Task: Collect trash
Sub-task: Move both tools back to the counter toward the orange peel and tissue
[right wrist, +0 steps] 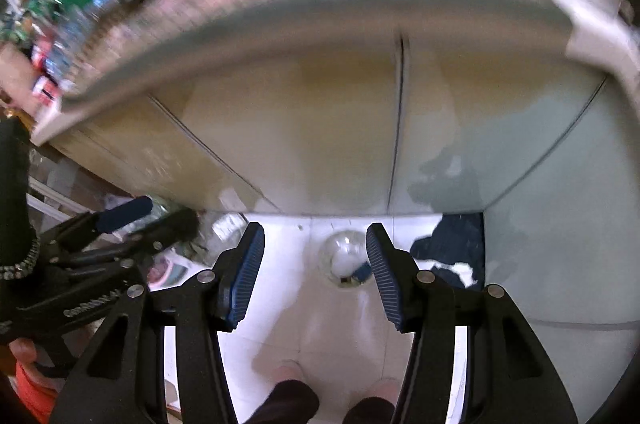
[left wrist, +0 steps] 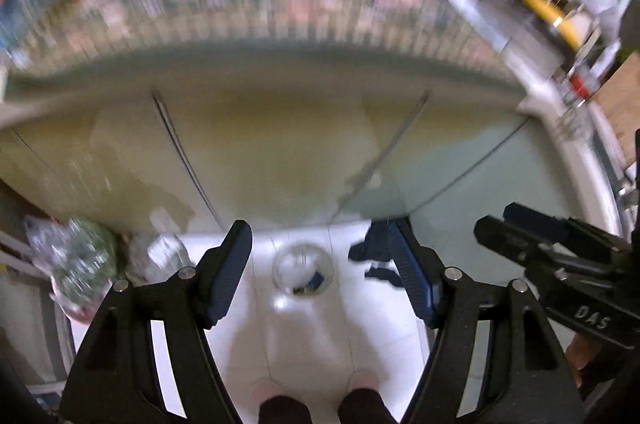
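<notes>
A clear round container (left wrist: 302,270) (right wrist: 346,258) stands on the white tiled floor far below, with a few small scraps inside, one of them blue. My left gripper (left wrist: 318,236) hangs high above it, open, with nothing between its blue pads. My right gripper (right wrist: 314,230) is likewise open and empty, well above the floor. Each gripper shows in the other's view: the right gripper (left wrist: 494,218) at the right edge, the left gripper (right wrist: 170,210) at the left. A clear bag of crushed plastic bottles (left wrist: 72,260) lies on the floor at the left.
Glossy beige cabinet doors (left wrist: 280,144) (right wrist: 312,136) rise ahead under a blurred mosaic counter (left wrist: 256,0). A dark blue cloth (left wrist: 376,256) (right wrist: 452,248) lies at the cabinet's foot. A person's feet (left wrist: 276,394) show below. Cluttered shelves (left wrist: 552,4) stand at the right.
</notes>
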